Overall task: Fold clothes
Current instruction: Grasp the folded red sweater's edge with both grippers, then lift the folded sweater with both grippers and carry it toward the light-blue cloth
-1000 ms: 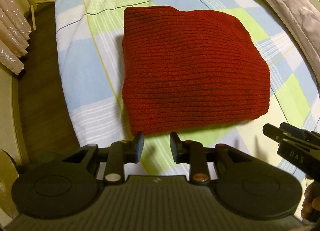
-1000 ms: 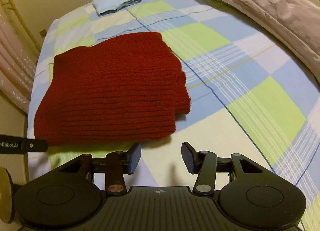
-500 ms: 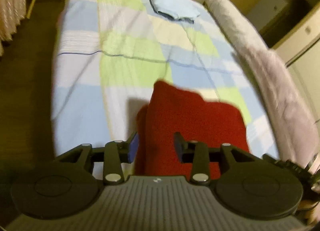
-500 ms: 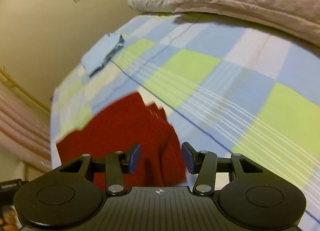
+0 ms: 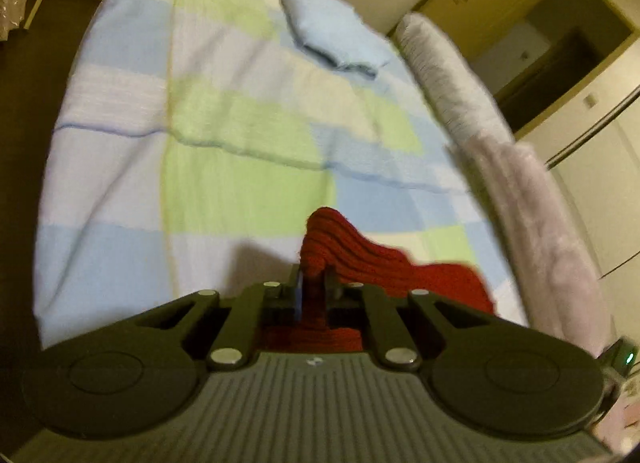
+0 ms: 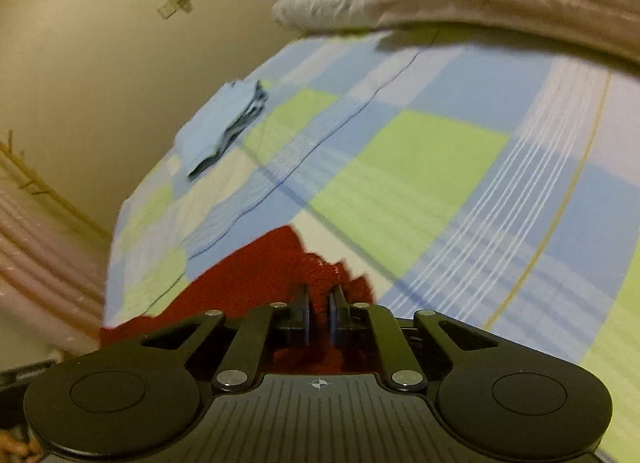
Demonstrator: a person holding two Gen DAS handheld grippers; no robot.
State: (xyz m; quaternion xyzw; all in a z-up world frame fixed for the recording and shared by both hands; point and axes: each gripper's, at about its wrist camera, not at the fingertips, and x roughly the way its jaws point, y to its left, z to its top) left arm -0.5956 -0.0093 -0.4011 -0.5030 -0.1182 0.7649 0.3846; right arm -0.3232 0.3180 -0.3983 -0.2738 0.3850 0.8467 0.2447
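Left wrist view, my left tool (image 5: 313,286): jaws closing, pads already pinching a bunched edge of the red knit sweater (image 5: 384,263); a ridge of knit stands up above the fingertips.
Left wrist view, garment position: the sweater lies on the checked bedsheet (image 5: 224,167) at the near end of the bed, trailing from my tool toward the right.
Left wrist view, surroundings: a folded light-blue garment (image 5: 332,35) sits well apart at the far end; a pinkish blanket (image 5: 520,183) runs along the right side.
Right wrist view, my right tool (image 6: 319,313): jaws closing, with red knit pressed between the blue pads (image 6: 305,315); I judge this a firm hold on another edge of the same sweater (image 6: 240,283).
Right wrist view, garment position: the sweater spreads left of the tool, flat on the sheet (image 6: 420,167); the blue garment (image 6: 224,127) lies far off, near the wall.
Handling, judgement: soft, thick, ribbed knit; limp, not fragile, not slippery, moderately heavy for cloth. It will sag and stretch between two holds.
Grip point, judgement: take the edge through all layers near the corners, both tools level, or the fold will skew.
Image quality: motion blur; exact corners cannot be told.
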